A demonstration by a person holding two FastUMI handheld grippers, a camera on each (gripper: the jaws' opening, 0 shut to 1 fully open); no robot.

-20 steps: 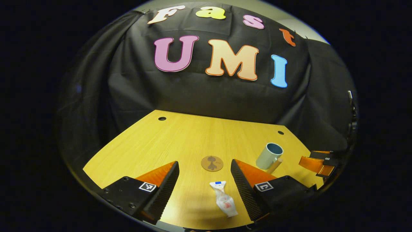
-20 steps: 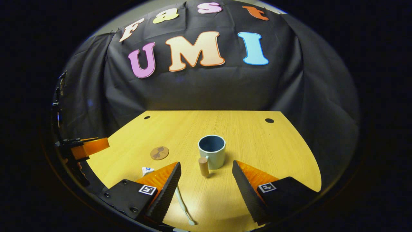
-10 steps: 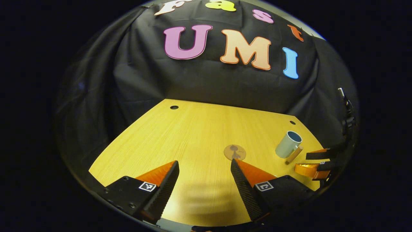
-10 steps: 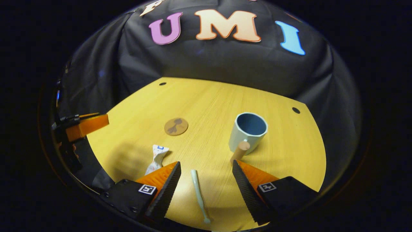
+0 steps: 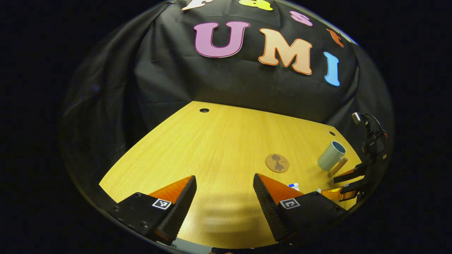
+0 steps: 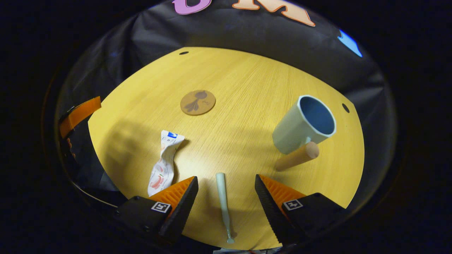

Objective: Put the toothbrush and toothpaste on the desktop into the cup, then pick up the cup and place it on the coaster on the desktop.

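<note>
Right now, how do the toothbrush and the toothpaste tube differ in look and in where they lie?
The toothbrush is a slim, straight, pale green stick; the toothpaste is a flat, crumpled white tube with red and blue print. The toothbrush lies between the open jaws of the right gripper; the toothpaste lies to the left, outside them. Both lie flat on the desk, neither in the cup.

We see a desk of pale wood with fine straight grain and a soft sheen. The cup looks like smooth glazed ceramic, its handle plain matt wood. The coaster seems matt, cork-like or wooden. The toothpaste is crinkled, slightly glossy plastic. The toothbrush is smooth pale plastic. The right gripper has ridged fingers, matt black and orange plastic.
</note>
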